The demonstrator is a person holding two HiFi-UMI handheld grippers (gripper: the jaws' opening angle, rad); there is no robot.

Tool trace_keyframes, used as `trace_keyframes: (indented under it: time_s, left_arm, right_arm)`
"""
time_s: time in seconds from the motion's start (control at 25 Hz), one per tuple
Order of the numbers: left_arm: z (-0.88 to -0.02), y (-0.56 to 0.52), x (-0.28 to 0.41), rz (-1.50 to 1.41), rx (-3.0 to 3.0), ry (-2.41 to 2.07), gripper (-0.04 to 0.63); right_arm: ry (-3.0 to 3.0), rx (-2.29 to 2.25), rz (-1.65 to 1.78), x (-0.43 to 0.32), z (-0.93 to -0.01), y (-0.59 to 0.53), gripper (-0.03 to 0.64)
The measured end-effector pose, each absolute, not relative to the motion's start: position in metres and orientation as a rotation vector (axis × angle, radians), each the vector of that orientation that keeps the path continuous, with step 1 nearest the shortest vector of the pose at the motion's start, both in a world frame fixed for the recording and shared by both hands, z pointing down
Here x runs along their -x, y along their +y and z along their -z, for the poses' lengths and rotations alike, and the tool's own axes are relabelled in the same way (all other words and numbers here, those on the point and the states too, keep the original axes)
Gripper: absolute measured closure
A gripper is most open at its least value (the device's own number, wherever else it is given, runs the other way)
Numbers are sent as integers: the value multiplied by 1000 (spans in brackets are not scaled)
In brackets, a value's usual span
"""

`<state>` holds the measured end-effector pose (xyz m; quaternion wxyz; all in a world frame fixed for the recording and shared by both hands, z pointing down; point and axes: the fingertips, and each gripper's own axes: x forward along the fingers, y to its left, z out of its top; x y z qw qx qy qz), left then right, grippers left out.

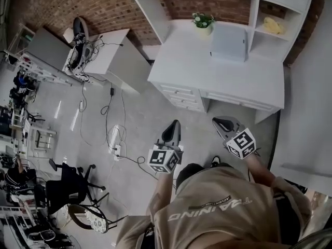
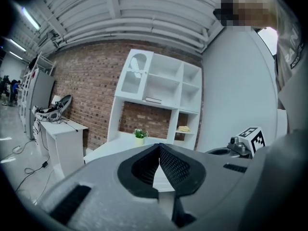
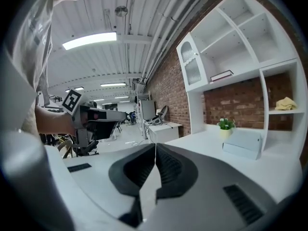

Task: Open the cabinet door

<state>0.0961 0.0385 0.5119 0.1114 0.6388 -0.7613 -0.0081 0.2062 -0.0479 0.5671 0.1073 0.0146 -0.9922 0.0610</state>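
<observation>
The white hutch cabinet stands on a white desk (image 1: pixel 218 71) against a brick wall. Its arched glass door (image 2: pixel 133 77) at the upper left is closed; it also shows in the right gripper view as the glass door (image 3: pixel 189 66). My left gripper (image 1: pixel 175 124) and right gripper (image 1: pixel 217 121) hang side by side over the floor, a step short of the desk's front. In the gripper views the left gripper (image 2: pixel 159 146) and the right gripper (image 3: pixel 155 146) each have their jaws pressed together with nothing between them. Both are far from the door.
On the desk sit a small potted plant (image 1: pixel 202 22) and a grey box (image 1: pixel 228 41); a yellow cloth (image 1: pixel 273 25) lies in a right-hand shelf. Drawers (image 1: pixel 179 95) face me. A white side table (image 1: pixel 111 51), floor cables (image 1: pixel 116 139) and an office chair (image 1: pixel 72 183) are to my left.
</observation>
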Motion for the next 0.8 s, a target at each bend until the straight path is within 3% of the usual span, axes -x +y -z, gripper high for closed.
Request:
trace_keyframes:
  time_s: [0.8]
  left_arm:
    - [-493,-35,2,97,-2024,-2143,586]
  right_arm:
    - [-2897,-302,-125,-133,-544,-116,603]
